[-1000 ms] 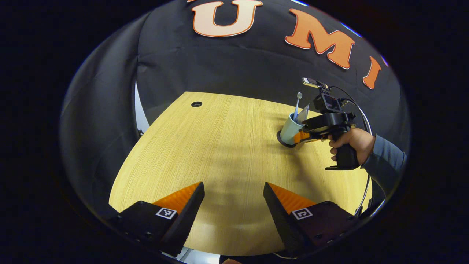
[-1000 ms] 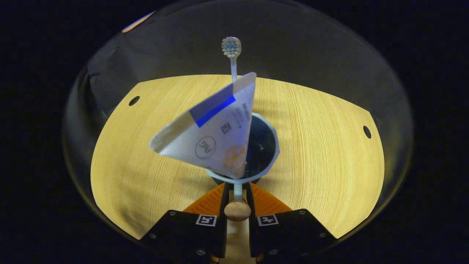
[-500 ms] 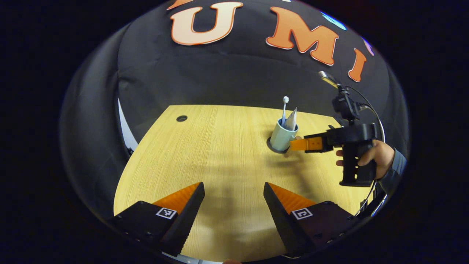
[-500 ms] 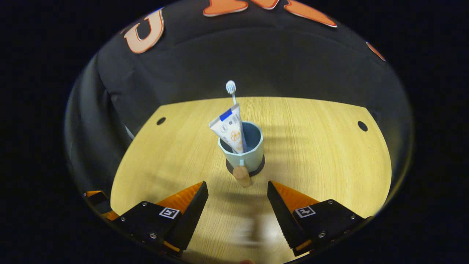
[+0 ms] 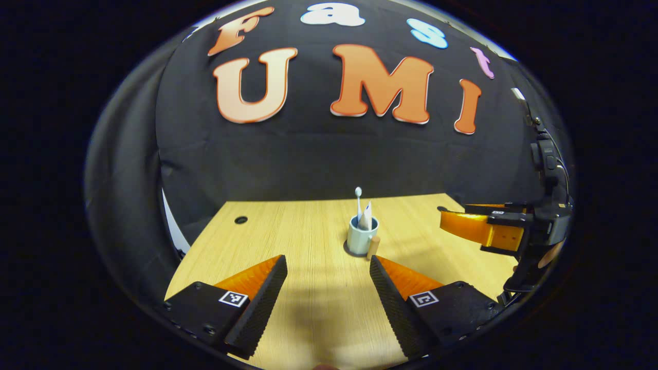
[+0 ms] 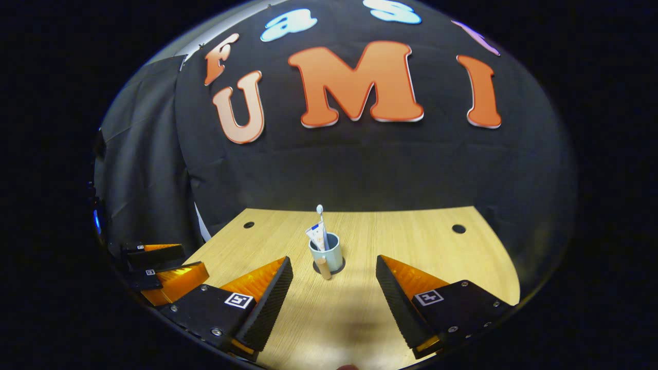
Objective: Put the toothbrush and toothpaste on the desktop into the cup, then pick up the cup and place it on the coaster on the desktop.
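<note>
The cup (image 6: 326, 252) stood upright on the coaster (image 6: 336, 268), well out on the desk (image 6: 411, 241), with the toothbrush (image 6: 321, 222) and toothpaste (image 6: 314, 236) leaning inside it. By the look of it, the task was done or all but done.

The main risk was a knock. The cup's handle (image 6: 323, 268) stuck out toward the near side, and a gripper swung back in low could catch it and drag the cup off the coaster. The toothbrush rose well above the rim and the tube leaned against one side, so the load looked somewhat top-heavy; a bump near the top might tip the cup or flip a piece out. How squarely the cup sat on the coaster was too small to judge, though a dark edge showed around its base in both views.

The right gripper (image 6: 331, 288) had its fingers spread wide and held nothing. The cup lay ahead of it, framed in the gap between the fingers but clearly beyond the tips. The left gripper (image 5: 326, 285) was likewise spread and empty, the cup (image 5: 362, 235) ahead of it and apart from its tips. In the left gripper view the right gripper (image 5: 486, 226) hung off to the right of the cup, well apart from it.
</note>
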A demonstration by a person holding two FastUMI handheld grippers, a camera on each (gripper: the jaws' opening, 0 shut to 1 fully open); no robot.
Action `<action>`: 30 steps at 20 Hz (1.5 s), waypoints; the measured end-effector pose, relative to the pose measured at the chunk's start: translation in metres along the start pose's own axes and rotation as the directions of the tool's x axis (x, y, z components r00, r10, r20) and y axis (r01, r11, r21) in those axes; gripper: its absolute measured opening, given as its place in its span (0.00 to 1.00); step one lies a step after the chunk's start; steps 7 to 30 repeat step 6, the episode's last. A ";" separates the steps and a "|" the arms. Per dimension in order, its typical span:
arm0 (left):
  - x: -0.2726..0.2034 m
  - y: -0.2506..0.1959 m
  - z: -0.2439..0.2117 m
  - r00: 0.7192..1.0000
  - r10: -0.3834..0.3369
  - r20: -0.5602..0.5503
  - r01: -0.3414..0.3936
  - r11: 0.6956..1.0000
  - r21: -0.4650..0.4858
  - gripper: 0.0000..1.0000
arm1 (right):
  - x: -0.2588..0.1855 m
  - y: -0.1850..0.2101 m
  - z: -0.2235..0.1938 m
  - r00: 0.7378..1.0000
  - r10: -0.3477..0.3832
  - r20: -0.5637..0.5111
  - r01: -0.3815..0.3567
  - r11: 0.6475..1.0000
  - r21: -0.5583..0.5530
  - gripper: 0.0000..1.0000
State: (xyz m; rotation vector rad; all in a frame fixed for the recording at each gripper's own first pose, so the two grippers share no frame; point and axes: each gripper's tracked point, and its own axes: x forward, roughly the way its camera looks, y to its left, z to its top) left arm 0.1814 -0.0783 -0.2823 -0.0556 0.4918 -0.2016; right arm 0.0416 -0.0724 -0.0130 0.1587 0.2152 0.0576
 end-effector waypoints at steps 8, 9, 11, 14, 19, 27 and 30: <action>-0.065 -0.028 0.068 0.968 0.023 0.250 -0.024 1.000 0.001 0.98 | -0.101 -0.012 0.054 0.965 -0.003 0.262 0.022 0.997 -0.070 0.98; -0.065 -0.028 0.068 0.968 0.023 0.250 -0.024 1.000 0.001 0.98 | -0.101 -0.012 0.054 0.965 -0.003 0.262 0.022 0.997 -0.070 0.98; -0.065 -0.028 0.068 0.968 0.023 0.250 -0.024 1.000 0.001 0.98 | -0.101 -0.012 0.054 0.965 -0.003 0.262 0.022 0.997 -0.070 0.98; -0.065 -0.028 0.068 0.968 0.023 0.250 -0.024 1.000 0.001 0.98 | -0.101 -0.012 0.054 0.965 -0.003 0.262 0.022 0.997 -0.070 0.98; -0.065 -0.028 0.068 0.968 0.023 0.250 -0.024 1.000 0.001 0.98 | -0.101 -0.012 0.054 0.965 -0.003 0.262 0.022 0.997 -0.070 0.98; -0.065 -0.028 0.068 0.968 0.023 0.250 -0.024 1.000 0.001 0.98 | -0.101 -0.012 0.054 0.965 -0.003 0.262 0.022 0.997 -0.070 0.98; -0.065 -0.028 0.068 0.968 0.023 0.250 -0.024 1.000 0.001 0.98 | -0.101 -0.012 0.054 0.965 -0.003 0.262 0.022 0.997 -0.070 0.98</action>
